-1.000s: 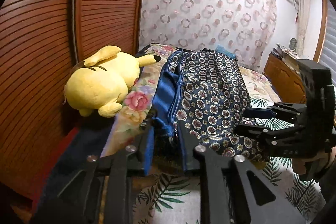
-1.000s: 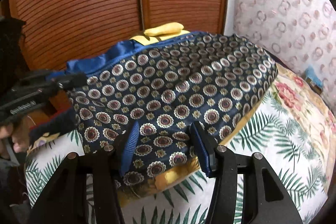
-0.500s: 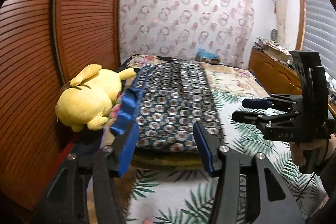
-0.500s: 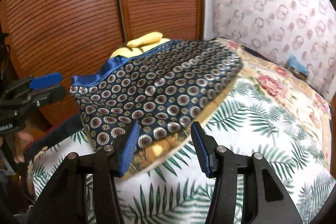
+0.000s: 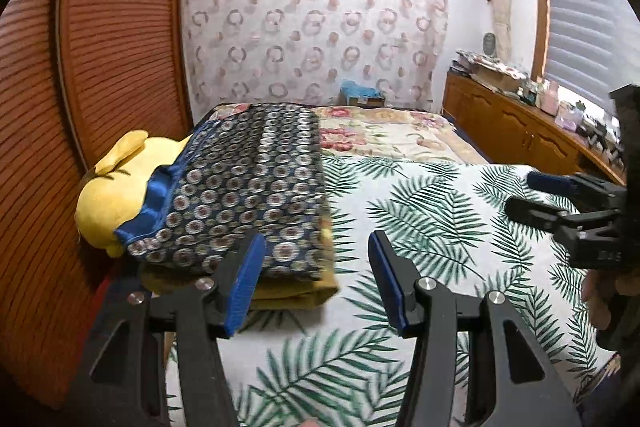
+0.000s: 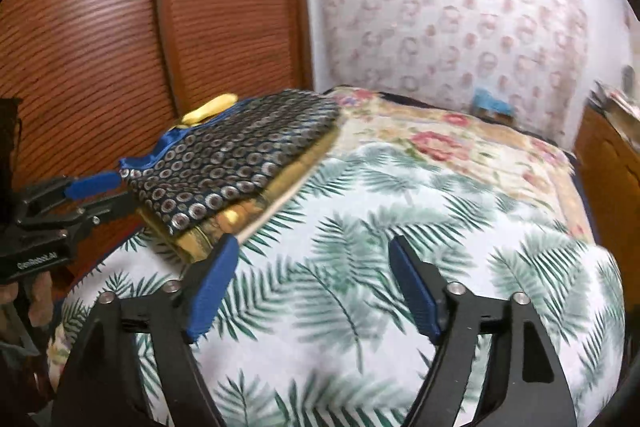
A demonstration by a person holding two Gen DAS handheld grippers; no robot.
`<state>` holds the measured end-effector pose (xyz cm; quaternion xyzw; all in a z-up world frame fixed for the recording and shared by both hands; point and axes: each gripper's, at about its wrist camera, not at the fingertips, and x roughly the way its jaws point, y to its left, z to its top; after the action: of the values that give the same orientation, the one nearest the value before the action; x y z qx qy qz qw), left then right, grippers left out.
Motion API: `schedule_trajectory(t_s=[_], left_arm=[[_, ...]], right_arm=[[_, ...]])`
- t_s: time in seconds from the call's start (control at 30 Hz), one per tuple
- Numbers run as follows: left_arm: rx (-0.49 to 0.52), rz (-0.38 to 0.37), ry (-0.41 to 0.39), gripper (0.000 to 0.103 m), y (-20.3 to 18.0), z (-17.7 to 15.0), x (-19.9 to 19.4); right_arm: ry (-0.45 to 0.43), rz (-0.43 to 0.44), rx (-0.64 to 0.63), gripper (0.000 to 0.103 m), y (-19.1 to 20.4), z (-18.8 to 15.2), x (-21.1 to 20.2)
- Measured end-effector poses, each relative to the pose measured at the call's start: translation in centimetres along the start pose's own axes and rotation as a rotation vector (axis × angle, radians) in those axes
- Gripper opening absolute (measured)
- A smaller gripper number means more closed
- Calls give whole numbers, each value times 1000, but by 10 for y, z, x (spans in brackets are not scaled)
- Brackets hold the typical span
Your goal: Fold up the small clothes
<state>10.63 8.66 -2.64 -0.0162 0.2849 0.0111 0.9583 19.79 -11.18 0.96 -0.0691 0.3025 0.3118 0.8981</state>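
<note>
Left gripper parted partway, empty, just short of the near edge of the folded patterned garment. Right gripper opening wide, empty, off the garment's near right corner. Garment flat atop a mustard-yellow fold on the leaf-print bedspread. Yellow plush toy touching its left side, partly under the blue trim.

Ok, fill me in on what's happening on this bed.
A person is folding clothes with two handheld grippers. The folded patterned garment lies on a yellow folded piece beside a yellow plush toy. The left gripper is open and holds nothing. The right gripper is opening, nothing between its fingers.
</note>
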Motion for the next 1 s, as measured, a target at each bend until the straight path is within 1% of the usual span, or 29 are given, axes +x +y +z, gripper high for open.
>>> schedule_trajectory(t_s=[0.13, 0.27, 0.43, 0.53, 0.63, 0.73, 0.83, 1.0], left_arm=[[15, -34, -11, 53, -23, 4, -8], [31, -42, -50, 53, -43, 13, -23], [42, -61, -94, 53, -63, 25, -40], [46, -92, -104, 53, -74, 34, -49], [44, -109, -116, 53, -81, 43, -59], [52, -84, -143, 53, -86, 48, -70], [43, -84, -160, 53, -86, 50, -77], [46, -74, -164, 53, -85, 51, -79]], right_arm=[[-41, -77, 49, 84, -16, -13, -39], [-81, -139, 78, 84, -24, -20, -72], [-135, -202, 105, 84, -31, -22, -106], [-180, -238, 118, 84, -35, -20, -128], [-209, -263, 133, 84, -39, -18, -144], [-235, -271, 139, 84, -41, -16, -156], [-254, -271, 148, 84, -43, -15, -165], [-266, -274, 151, 84, -44, -15, -170]])
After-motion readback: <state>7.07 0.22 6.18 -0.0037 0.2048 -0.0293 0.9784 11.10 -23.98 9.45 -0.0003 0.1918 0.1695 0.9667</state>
